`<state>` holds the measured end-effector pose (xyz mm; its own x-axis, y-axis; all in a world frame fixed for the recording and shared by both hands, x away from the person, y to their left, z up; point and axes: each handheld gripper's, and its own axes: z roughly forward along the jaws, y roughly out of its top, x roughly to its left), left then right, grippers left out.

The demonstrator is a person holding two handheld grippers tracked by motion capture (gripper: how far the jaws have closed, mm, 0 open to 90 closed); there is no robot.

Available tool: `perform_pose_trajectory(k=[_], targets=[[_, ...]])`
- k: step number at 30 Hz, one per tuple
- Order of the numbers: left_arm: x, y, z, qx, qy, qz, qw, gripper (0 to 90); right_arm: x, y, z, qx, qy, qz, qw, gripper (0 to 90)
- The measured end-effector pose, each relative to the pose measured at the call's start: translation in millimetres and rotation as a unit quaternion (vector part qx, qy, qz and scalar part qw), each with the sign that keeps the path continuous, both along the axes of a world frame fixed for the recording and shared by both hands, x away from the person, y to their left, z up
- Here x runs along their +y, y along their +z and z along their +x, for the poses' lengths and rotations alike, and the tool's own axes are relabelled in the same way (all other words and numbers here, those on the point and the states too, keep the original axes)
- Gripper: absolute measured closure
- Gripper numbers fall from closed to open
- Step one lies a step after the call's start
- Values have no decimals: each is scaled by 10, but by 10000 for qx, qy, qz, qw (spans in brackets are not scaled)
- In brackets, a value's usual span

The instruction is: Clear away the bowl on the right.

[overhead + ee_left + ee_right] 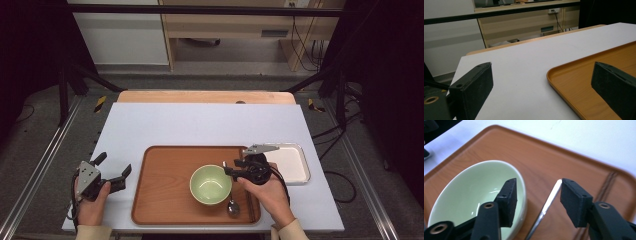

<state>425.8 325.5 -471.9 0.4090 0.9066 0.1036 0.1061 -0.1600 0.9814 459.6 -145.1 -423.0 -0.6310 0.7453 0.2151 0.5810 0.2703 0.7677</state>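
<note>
A pale green bowl (210, 184) stands empty on a brown wooden tray (165, 200). A metal spoon (233, 206) lies on the tray just right of the bowl, its handle running away from me. My right gripper (228, 169) is open over the far end of that handle. In the right gripper view the spoon handle (546, 207) runs up between the open jaws of the right gripper (537, 195), untouched, and one jaw overlaps the bowl (471, 195) at its rim. My left gripper (114, 166) is open and empty on the white table, left of the tray.
A small white rectangular tray (292, 162) sits right of the wooden tray, behind my right hand. In the left gripper view the wooden tray's rim (564, 75) lies between the jaws of the left gripper (541, 87), with bare white table (524, 60) beyond.
</note>
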Motion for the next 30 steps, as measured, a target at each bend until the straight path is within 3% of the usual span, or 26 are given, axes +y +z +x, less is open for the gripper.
perform_pose_trajectory(k=[10, 17, 23, 30], targets=[[5, 0, -1, -20, 4, -9, 10000, 35, -221, 103, 16, -598, -331, -70, 9976, 262], [-1, 2, 0, -27, -3, 9, 10000, 35, -499, 124, 68, -804, -711, -114, 9942, 131], [-2, 2, -1, -23, -8, 11, 10000, 35, -779, 136, 94, -992, -1092, -130, 9890, 124], [-10, 3, -2, -34, -19, 0, 10000, 35, -1071, 147, 107, -1029, -1613, 109, 9815, 129]])
